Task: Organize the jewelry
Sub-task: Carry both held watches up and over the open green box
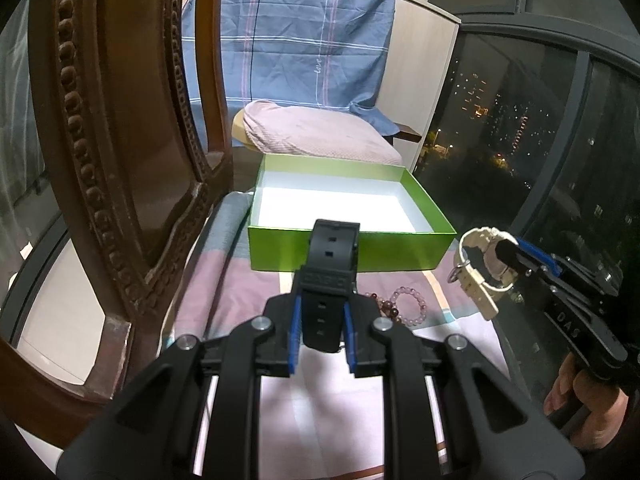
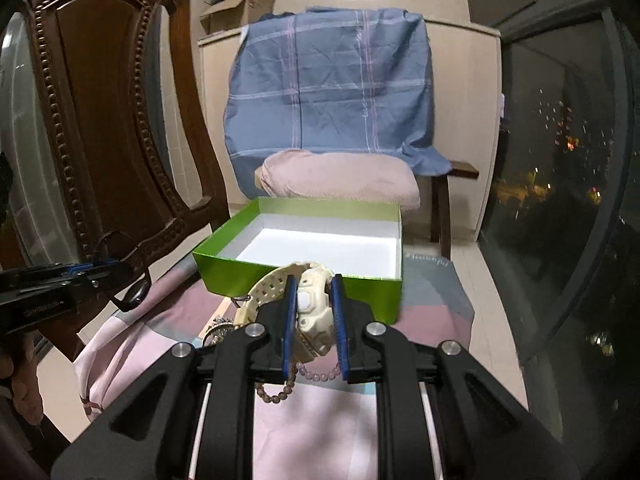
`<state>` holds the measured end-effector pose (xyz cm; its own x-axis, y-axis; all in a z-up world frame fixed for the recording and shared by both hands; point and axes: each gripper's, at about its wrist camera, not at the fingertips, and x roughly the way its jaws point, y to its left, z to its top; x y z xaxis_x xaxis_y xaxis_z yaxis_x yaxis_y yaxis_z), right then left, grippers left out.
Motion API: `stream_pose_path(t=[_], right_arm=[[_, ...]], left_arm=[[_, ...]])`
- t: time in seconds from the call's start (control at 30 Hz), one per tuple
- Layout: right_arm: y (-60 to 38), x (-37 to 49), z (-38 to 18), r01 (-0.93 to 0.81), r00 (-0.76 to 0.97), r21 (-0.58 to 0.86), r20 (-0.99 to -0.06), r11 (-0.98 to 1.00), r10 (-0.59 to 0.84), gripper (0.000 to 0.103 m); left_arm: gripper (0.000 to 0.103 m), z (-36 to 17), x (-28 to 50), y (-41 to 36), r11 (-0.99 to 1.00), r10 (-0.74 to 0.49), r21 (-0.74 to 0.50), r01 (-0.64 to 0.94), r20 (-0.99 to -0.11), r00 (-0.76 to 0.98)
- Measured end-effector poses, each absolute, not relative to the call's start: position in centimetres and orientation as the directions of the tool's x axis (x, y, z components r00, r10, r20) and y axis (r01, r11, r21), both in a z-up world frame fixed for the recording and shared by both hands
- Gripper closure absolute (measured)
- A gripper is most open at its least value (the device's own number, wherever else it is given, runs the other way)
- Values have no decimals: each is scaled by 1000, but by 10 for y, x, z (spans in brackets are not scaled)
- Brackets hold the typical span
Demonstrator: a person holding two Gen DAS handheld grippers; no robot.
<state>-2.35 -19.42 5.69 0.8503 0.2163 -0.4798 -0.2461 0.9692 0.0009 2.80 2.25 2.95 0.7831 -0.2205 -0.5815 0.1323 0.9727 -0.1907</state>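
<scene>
My left gripper (image 1: 320, 304) is shut on a black Casio watch (image 1: 329, 272), held above the cloth just in front of an open green box (image 1: 348, 250) with a white inside. My right gripper (image 2: 314, 292) is shut on a cream watch (image 2: 310, 308), also just short of the green box (image 2: 304, 284). The cream watch also shows in the left wrist view (image 1: 482, 268), in the right gripper (image 1: 506, 254). Bead bracelets (image 1: 404, 306) lie on the cloth under the grippers and show in the right wrist view (image 2: 312, 376). The box holds nothing.
A carved wooden chair back (image 1: 120, 152) stands close on the left. A pink cushion (image 2: 340, 184) and blue checked cloth (image 2: 332, 80) sit behind the box. A dark window (image 2: 560, 168) runs along the right. A metal watch (image 2: 216, 330) lies on the pink cloth (image 2: 312, 420).
</scene>
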Motion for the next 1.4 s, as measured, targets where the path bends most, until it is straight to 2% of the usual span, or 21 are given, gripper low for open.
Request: stream_pose_path(t=[0.4,1.4], right_arm=[[-194,-21,50,-225,835,1,-515,974,193,86],[-199,-10,53,-211,837,17,-514,977,190,86]], left_arm=[[86,28,29,21,973,-219,-194,128,-586,780],[86,29,43,17,973,-217,-193,124,-592,777]])
